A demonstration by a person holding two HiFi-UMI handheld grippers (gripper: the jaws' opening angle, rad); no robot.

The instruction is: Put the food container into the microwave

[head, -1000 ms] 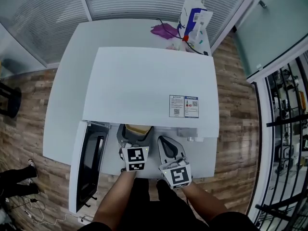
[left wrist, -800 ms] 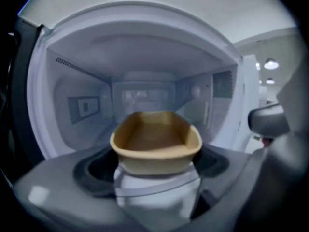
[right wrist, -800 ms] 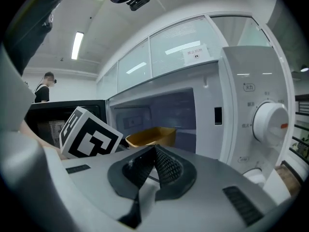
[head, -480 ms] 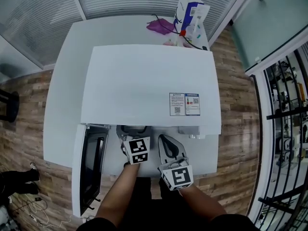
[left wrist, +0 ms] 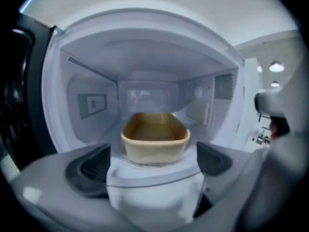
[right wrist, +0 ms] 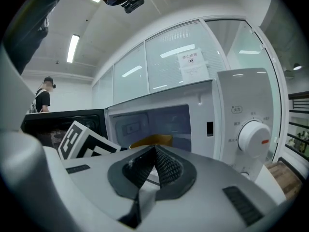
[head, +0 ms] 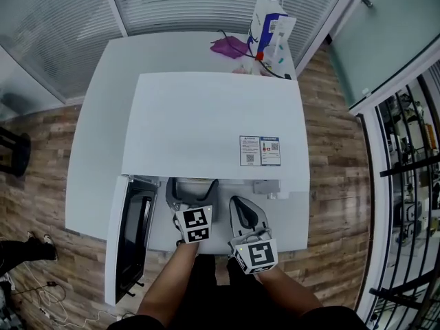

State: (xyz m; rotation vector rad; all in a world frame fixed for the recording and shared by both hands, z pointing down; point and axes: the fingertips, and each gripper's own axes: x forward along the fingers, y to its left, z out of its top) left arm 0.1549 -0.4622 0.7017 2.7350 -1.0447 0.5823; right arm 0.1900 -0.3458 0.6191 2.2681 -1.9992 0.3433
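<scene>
A tan, lidless food container (left wrist: 154,137) sits inside the cavity of the white microwave (head: 206,122); the microwave's top hides it in the head view. My left gripper (head: 192,188) is at the cavity mouth, open. Its pads (left wrist: 89,166) stand wide to either side of the container and do not touch it. The microwave door (head: 127,232) hangs open on the left. My right gripper (head: 238,203) is shut with nothing in it, just right of the left one and in front of the control panel. A sliver of the container (right wrist: 152,140) shows past its closed jaws in the right gripper view.
The microwave stands on a white table (head: 103,115). A blue and white bag (head: 275,26) and a purple item (head: 230,45) lie at the table's far edge. The control dial (right wrist: 252,138) is right of the cavity. A person (right wrist: 43,100) stands in the background.
The container showed between the left jaws at the microwave mouth a second ago; now it rests inside and the jaws are apart from it. The right gripper has barely moved.
</scene>
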